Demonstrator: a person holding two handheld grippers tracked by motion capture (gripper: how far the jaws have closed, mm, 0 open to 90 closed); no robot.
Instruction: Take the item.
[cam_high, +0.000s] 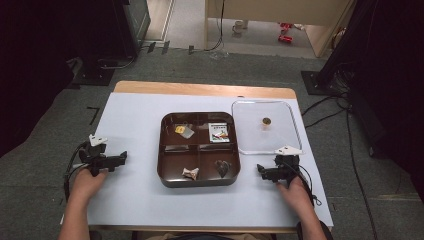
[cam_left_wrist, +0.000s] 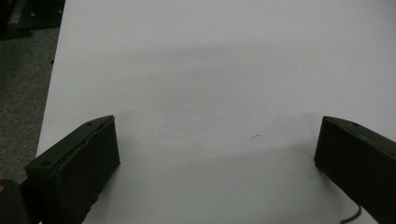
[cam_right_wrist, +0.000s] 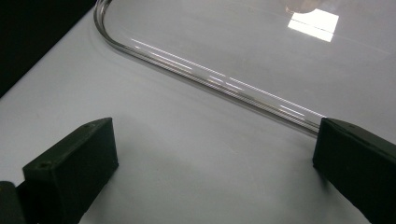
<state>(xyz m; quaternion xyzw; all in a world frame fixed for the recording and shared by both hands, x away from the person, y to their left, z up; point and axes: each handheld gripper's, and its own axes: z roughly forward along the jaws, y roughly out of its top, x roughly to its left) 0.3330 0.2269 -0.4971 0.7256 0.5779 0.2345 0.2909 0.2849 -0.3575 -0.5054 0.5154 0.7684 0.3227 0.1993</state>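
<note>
We had both grippers idle on the white table (cam_high: 135, 200), nothing held. Left gripper (cam_high: 121, 159) sat well left of the brown tray (cam_high: 198, 181), jaws spread wide over bare table in its own view. Right gripper (cam_high: 260, 170) sat right of the tray, just short of the clear lid's (cam_high: 245, 145) near edge, jaws also wide apart and empty; its view had the lid rim (cam_right_wrist: 210, 77) running across just ahead of the jaws

The lid lay flat on the table beside the tray's right side, near it but whether touching we couldn't tell, its small round knob (cam_high: 266, 121) up. The tray's four compartments held small items: a yellowish packet (cam_high: 183, 131) far left, a printed sachet (cam_high: 219, 133) far right, a crumpled wrapper (cam_high: 190, 173) near left, a dark heart-shaped piece (cam_high: 223, 167) near right

Our read was the lid going back on the tray, right gripper nearest. To do it well:
- pinch the knob rather than the rim; the rim looked thin and slick, and clear plastic is hard to judge for depth
- lift straight up before moving left, so the lid cleared the tray wall
- match rounded corners to the tray, lower level
- left gripper could steady the tray's left wall so it didn't slide on the smooth table
</note>
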